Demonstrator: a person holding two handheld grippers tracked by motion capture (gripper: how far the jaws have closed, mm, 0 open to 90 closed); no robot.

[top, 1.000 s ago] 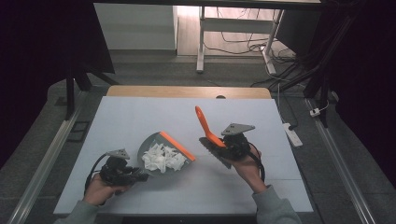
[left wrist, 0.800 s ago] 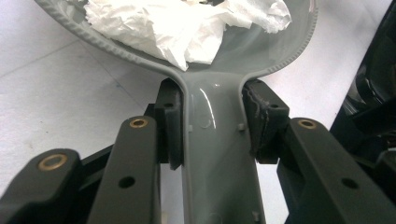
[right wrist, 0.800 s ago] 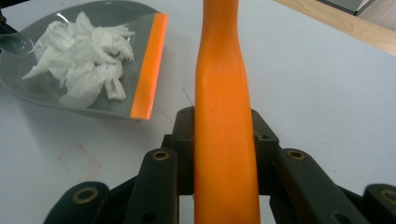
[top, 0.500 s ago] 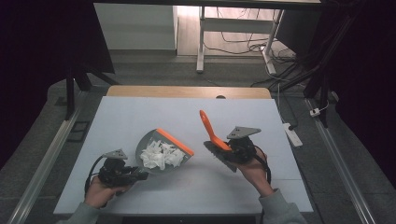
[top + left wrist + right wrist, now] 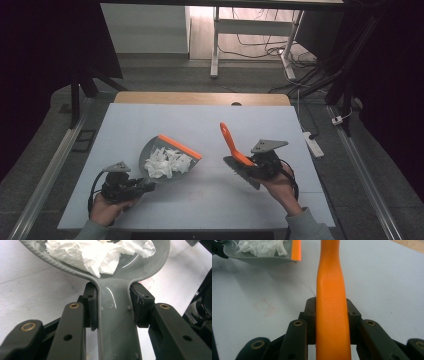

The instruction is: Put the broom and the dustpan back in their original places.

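A grey dustpan (image 5: 150, 150) with an orange lip (image 5: 180, 146) lies on the white table (image 5: 200, 120), holding crumpled white paper (image 5: 166, 162). My left gripper (image 5: 142, 186) is shut on the dustpan's grey handle (image 5: 115, 322); the pads press on both its sides, and the paper (image 5: 95, 252) lies just past them. My right gripper (image 5: 252, 165) is shut on a hand brush with an orange handle (image 5: 231, 144) and grey bristles (image 5: 242, 172), held to the right of the dustpan. In the right gripper view the orange handle (image 5: 331, 315) runs up between the jaws, with the dustpan (image 5: 262, 256) at top left.
The table's wooden far edge (image 5: 200, 98) lies beyond the white surface. A white power strip (image 5: 312, 142) and cables lie on the floor to the right, and metal rails (image 5: 55, 165) flank the table.
My right gripper has carried the brush a little to the right, away from the dustpan. The left gripper and the dustpan have kept still.
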